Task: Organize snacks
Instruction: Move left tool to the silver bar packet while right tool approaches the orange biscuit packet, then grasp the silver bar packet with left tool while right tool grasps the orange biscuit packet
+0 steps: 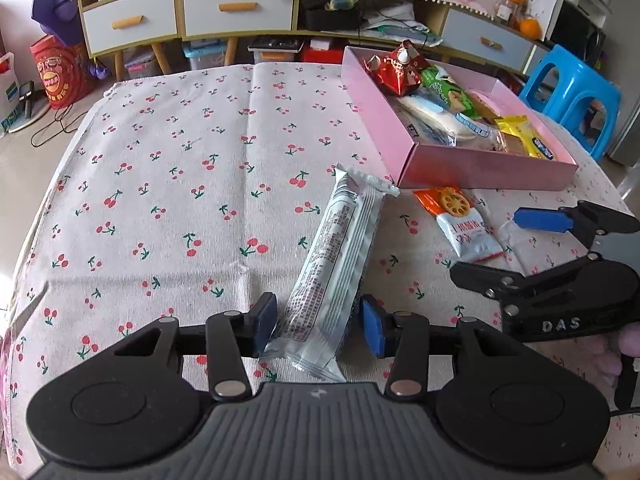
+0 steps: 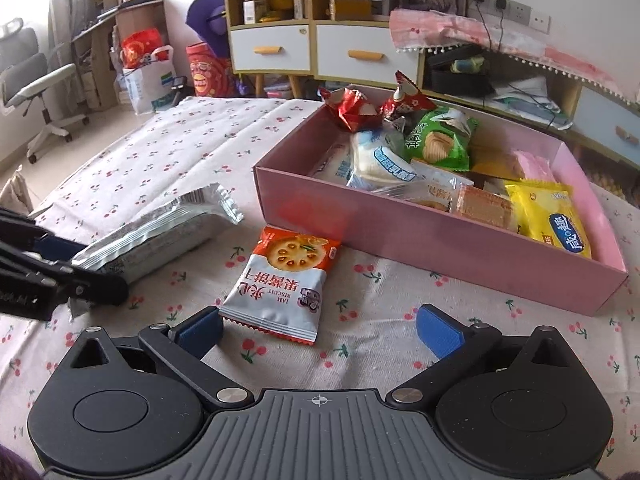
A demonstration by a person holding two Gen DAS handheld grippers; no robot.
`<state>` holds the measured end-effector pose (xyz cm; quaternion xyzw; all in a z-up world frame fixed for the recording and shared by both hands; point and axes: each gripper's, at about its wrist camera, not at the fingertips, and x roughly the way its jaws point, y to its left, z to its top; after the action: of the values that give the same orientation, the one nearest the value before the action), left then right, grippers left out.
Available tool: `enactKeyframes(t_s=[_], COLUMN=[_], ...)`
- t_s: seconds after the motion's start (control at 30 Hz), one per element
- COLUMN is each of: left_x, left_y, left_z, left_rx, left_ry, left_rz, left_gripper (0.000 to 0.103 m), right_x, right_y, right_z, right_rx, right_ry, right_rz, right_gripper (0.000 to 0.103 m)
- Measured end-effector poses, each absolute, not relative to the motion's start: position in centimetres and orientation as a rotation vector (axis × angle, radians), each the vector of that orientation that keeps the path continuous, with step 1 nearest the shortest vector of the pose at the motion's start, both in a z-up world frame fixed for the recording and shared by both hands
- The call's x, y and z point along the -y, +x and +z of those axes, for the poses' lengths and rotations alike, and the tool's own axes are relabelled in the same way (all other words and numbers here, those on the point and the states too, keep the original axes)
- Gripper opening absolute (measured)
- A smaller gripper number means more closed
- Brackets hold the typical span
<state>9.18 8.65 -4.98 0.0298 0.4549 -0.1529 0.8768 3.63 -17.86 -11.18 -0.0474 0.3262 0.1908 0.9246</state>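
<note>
A long silver-white snack pack (image 1: 340, 256) lies on the cherry-print cloth; it also shows in the right wrist view (image 2: 160, 232). My left gripper (image 1: 320, 326) is open, its blue pads on either side of the pack's near end with small gaps. A small orange-and-white jam biscuit packet (image 2: 284, 280) lies in front of the pink box (image 2: 440, 248); it also shows in the left wrist view (image 1: 460, 224). My right gripper (image 2: 320, 330) is open, just short of the packet, left pad next to its corner. The pink box (image 1: 480, 168) holds several snacks.
The table's cherry-print cloth (image 1: 180, 180) stretches to the left. A blue stool (image 1: 572, 92) stands beyond the box. Cabinets with drawers (image 2: 312, 48) and a red bag (image 1: 60, 72) stand behind the table. An office chair (image 2: 36, 80) is at far left.
</note>
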Motion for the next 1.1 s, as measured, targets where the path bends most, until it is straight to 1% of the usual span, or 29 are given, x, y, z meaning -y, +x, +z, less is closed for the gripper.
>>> enactKeyframes(t_s=[0.17,0.27,0.33,0.37,0.4,0.43,0.5,0.57,0.67,0.7,0.77,0.83,0.9,0.97,1.03,1.07,1.1], left_x=[-8.1,-7.9,-7.9,-7.9,-7.9,-7.9,-7.9,-7.7,-7.5,-7.3,-7.2,-7.1,-6.8,-6.4,-5.9,-5.7,-5.6], left_y=[9.4,9.5,9.5,9.6,9.6,9.6,9.7,9.7,9.5,9.5,9.6,9.8,10.0,10.0,10.1,10.1,10.1], left_z=[-5.0,-5.0,-4.9,-4.9,-4.9,-4.9,-4.9,-4.8,-4.9,-4.9,-4.9,-4.9,-4.9,-4.8,-4.8,-4.8,-4.8], left_rx=[-0.937,-0.934,-0.932,-0.932,-0.932,-0.932,-0.932,-0.935,-0.936,-0.932,-0.930,-0.926,-0.926,-0.926,-0.924,-0.923,-0.923], left_ry=[0.074,0.072,0.065,0.061,0.057,0.054,0.048,0.045,0.053,0.062,0.062,0.051,0.043,0.040,0.045,0.046,0.044], left_rz=[-0.308,-0.296,-0.288,-0.285,-0.281,-0.279,-0.277,-0.282,-0.293,-0.292,-0.287,-0.278,-0.271,-0.267,-0.264,-0.262,-0.256], left_gripper=[0.043,0.043,0.043,0.043,0.043,0.042,0.040,0.038,0.037,0.037,0.037,0.037,0.037,0.034,0.032,0.030,0.030], right_x=[17.0,16.6,16.6,16.6,16.6,16.8,17.1,17.7,18.3,18.3,18.3,18.0,17.7,17.5,17.2,17.2,17.2], right_y=[3.6,4.0,4.2,4.2,4.2,4.2,4.2,4.3,4.1,4.1,4.1,4.4,4.5,4.6,4.5,4.4,4.3], right_z=[-10.8,-10.7,-10.6,-10.6,-10.5,-10.4,-10.4,-10.0,-9.9,-9.9,-10.1,-10.1,-10.2,-10.3,-10.3,-10.2,-10.2], right_rx=[-0.647,-0.662,-0.664,-0.664,-0.662,-0.661,-0.667,-0.682,-0.695,-0.692,-0.680,-0.677,-0.671,-0.663,-0.659,-0.659,-0.658], right_ry=[-0.091,-0.063,-0.047,-0.048,-0.051,-0.053,-0.044,-0.035,-0.032,-0.039,-0.046,-0.041,-0.042,-0.057,-0.077,-0.083,-0.089], right_rz=[0.441,0.447,0.446,0.442,0.435,0.427,0.425,0.437,0.457,0.459,0.458,0.454,0.446,0.440,0.438,0.439,0.440], right_gripper=[0.101,0.090,0.088,0.083,0.076,0.072,0.054,0.044,0.045,0.046,0.047,0.051,0.051,0.052,0.049,0.044,0.042])
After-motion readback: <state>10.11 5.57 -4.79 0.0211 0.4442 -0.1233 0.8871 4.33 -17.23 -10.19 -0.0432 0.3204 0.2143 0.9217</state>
